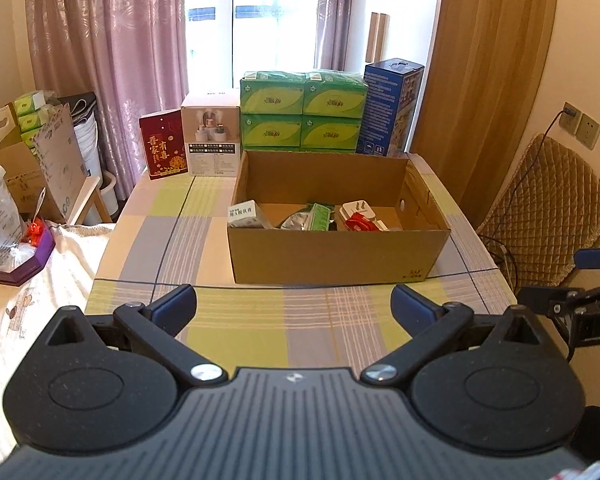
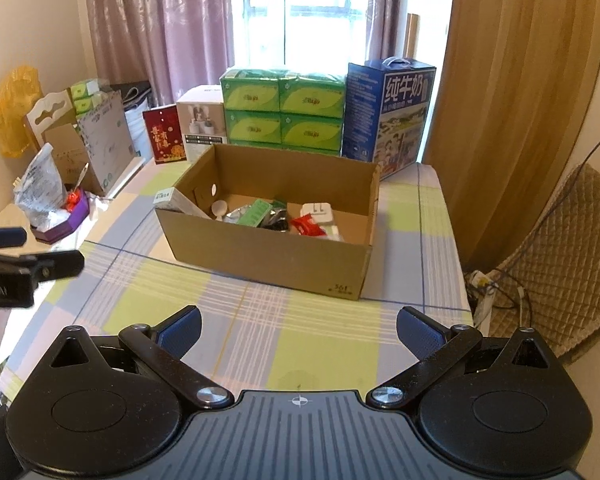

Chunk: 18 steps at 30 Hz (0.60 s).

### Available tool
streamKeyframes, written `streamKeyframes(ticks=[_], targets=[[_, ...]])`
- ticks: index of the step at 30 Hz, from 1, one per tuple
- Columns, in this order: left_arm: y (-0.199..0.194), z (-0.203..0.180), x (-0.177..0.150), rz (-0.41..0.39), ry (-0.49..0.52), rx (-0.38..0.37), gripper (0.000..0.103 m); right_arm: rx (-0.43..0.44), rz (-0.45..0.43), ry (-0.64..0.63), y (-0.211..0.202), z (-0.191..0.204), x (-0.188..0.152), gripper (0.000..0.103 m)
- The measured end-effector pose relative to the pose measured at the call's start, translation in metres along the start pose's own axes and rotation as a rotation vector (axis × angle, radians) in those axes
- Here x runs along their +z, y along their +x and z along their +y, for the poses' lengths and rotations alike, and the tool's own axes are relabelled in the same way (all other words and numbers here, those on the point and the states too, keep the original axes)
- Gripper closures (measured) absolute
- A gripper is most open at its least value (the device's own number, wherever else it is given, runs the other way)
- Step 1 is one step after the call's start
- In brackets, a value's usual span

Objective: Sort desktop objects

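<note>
An open cardboard box (image 1: 332,254) (image 2: 268,258) stands on the checked tablecloth (image 1: 260,320) (image 2: 260,328). Inside it lie a white carton (image 1: 244,214) (image 2: 176,200), a green packet (image 1: 320,216) (image 2: 254,212), a red packet (image 1: 360,224) (image 2: 308,226), a white plug adapter (image 1: 354,208) (image 2: 318,210) and a white spoon (image 2: 220,210). My left gripper (image 1: 294,304) is open above the cloth in front of the box, holding nothing. My right gripper (image 2: 298,330) is open as well, nearer the box's right corner. Each gripper shows at the edge of the other's view.
Behind the box stand green tissue packs (image 1: 302,110) (image 2: 282,110), a blue milk carton (image 1: 392,106) (image 2: 388,114), a white product box (image 1: 210,140) and a red card (image 1: 162,148). A purple tray (image 1: 24,262) with a plastic bag sits left. A padded chair (image 1: 548,208) is right.
</note>
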<state>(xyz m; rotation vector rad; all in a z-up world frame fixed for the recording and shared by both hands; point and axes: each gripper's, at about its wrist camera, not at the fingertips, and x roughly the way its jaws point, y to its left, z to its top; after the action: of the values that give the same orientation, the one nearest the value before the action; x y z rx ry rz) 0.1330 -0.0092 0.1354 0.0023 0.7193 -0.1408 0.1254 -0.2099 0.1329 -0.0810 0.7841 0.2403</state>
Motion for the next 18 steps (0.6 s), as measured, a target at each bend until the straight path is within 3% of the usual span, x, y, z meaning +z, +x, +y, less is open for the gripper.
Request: streamKeyframes(ticks=[18], targets=[[-0.016, -0.007, -0.030, -0.002, 0.015, 0.032, 0.001, 0.010, 0.000, 0.053, -0.013, 0.005, -0.023, 0.002]])
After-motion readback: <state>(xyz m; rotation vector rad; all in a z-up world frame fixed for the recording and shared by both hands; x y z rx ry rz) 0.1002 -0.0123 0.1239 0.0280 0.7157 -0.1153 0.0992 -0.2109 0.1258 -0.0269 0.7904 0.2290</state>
